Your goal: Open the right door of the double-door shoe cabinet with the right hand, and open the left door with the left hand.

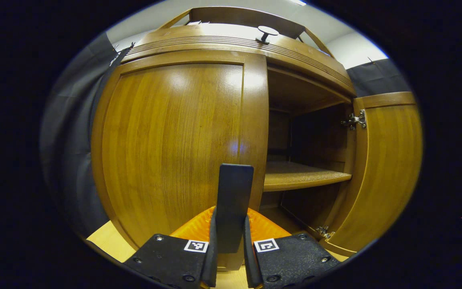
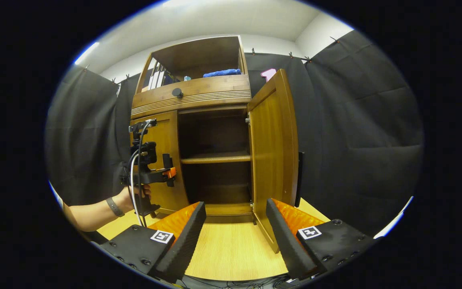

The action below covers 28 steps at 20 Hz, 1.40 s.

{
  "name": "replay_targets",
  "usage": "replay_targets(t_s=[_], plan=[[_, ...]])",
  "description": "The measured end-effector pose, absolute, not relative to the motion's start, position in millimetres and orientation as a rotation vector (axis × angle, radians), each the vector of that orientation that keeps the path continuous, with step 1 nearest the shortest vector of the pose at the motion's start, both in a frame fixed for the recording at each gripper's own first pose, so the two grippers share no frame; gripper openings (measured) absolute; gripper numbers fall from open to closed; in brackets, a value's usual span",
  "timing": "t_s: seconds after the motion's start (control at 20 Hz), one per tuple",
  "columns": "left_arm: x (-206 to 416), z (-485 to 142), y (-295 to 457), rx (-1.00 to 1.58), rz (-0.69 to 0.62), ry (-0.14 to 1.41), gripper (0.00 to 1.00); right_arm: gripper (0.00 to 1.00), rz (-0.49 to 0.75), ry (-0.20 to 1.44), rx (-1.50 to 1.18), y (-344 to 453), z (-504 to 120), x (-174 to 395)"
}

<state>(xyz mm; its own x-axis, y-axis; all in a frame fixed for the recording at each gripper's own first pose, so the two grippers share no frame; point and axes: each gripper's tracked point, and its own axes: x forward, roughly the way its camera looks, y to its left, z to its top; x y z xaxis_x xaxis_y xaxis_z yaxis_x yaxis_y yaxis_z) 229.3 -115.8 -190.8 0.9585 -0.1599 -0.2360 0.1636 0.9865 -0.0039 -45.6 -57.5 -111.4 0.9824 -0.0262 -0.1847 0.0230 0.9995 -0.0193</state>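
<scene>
At twelve o'clock in the left gripper view stood the glossy brown wooden left door [image 1: 175,148] of the shoe cabinet, closed flush under the grooved top rail. Its flat dark upright handle [image 1: 234,200] sat at six o'clock, pinched between the two fingers of the left gripper [image 1: 231,249]. At three o'clock the matching brown right door [image 1: 387,168] hung wide open on its metal hinges [image 1: 355,119], showing a bare wooden shelf [image 1: 303,175] inside.

From the right gripper view, the open right door [image 2: 273,156] stood edge-on at one o'clock, and the right gripper [image 2: 235,233] hovered back from it with its fingers spread apart, holding nothing. At nine o'clock a person's hand [image 2: 136,196] held the left gripper against the closed door. A blue cloth [image 2: 222,73] lay in the upper open compartment at twelve o'clock.

So the right half looked finished and the left pull had not yet begun. The likely trouble would be slippage: the handle is slim and smooth, and a straight tug rather than an arc around the hinge side could drag the fingers off it. A hard pull might also rock the cabinet.
</scene>
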Motion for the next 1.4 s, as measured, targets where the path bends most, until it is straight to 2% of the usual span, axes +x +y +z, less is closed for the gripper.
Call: replay_targets(t_s=[0.1,0.35,0.5,0.75,0.85,0.9,1.05,1.15,1.2,1.3,1.35,1.4], plan=[[222.2,-178.4,-111.0,0.031,-0.166,0.236,0.28,0.89,-0.020,0.185,-0.026,-56.4,-111.8,-46.1],[145.8,-172.8,-77.2,0.048,-0.180,0.265,0.29,0.89,0.015,0.186,-0.030,-46.4,-113.3,-44.6],[120.7,-164.7,-53.7,0.040,-0.177,0.265,0.28,0.89,0.034,0.183,-0.031,-42.0,-112.3,-40.3],[85.5,-150.4,-8.4,0.045,-0.089,0.248,0.27,0.89,0.059,0.176,-0.027,-34.0,-112.9,-37.2],[74.3,-146.9,9.7,0.046,-0.054,0.243,0.26,0.94,0.063,0.173,-0.023,-34.1,-112.5,-37.2],[69.3,-144.2,17.6,0.057,-0.043,0.240,0.24,0.97,0.066,0.172,-0.019,-33.0,-113.1,-35.8],[60.6,-135.8,47.8,0.088,0.005,0.221,0.17,0.98,0.075,0.177,-0.010,-30.1,-115.9,-32.7],[56.5,-132.4,68.9,0.082,0.039,0.205,0.14,0.89,0.081,0.179,-0.006,-26.9,-116.7,-31.0],[56.0,-129.4,80.0,0.076,0.052,0.200,0.11,1.00,0.085,0.181,-0.003,-26.1,-117.7,-30.9],[52.2,-127.6,104.4,0.061,0.081,0.188,0.08,0.89,0.093,0.184,-0.001,-23.4,-119.2,-30.0],[51.3,-124.1,114.5,0.052,0.080,0.175,0.10,0.94,0.096,0.187,-0.001,-22.9,-120.3,-30.1],[51.8,-121.4,121.9,0.046,0.051,0.160,0.07,1.00,0.098,0.189,-0.002,-21.6,-120.8,-30.0]])
